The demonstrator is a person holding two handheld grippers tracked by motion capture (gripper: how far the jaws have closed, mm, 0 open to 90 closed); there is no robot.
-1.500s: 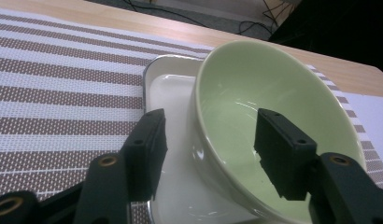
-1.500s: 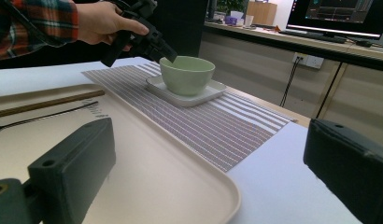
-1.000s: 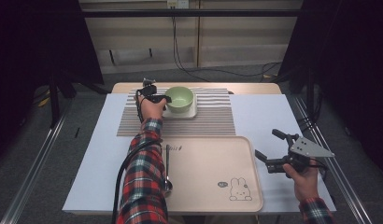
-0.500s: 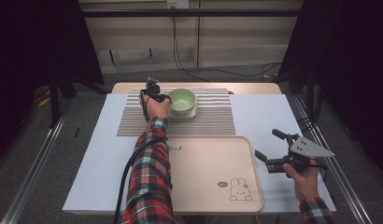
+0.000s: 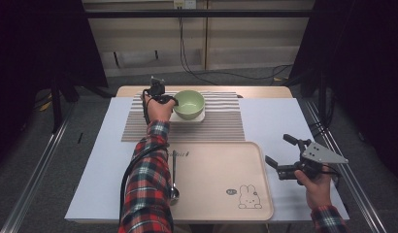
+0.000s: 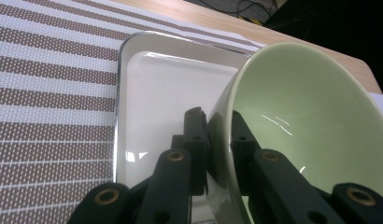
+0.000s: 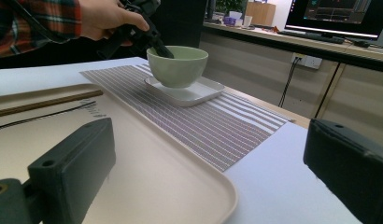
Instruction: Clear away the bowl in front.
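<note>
A pale green bowl [image 5: 189, 103] sits on a white square plate [image 5: 200, 118] on the striped placemat [image 5: 226, 124] at the far side. My left gripper [image 5: 174, 99] reaches in from the bowl's left. Its jaws have just been closing and are now shut on the bowl's rim, one jaw inside and one outside. In the left gripper view [image 6: 220, 123] the bowl [image 6: 311, 121] looks tilted over the plate [image 6: 157, 88]. My right gripper [image 5: 278, 148] hangs open and holds nothing, right of the beige tray [image 5: 211, 170].
A metal spoon [image 5: 174, 189] lies on the tray's left part beside my left forearm, and brown chopsticks [image 7: 45, 102] lie near it. A rabbit picture marks the tray's near right corner. White cloth covers the table. A wooden edge runs behind the placemat.
My left forearm has shifted slightly while its gripper stays at the bowl's left rim. The right hand has not moved.
</note>
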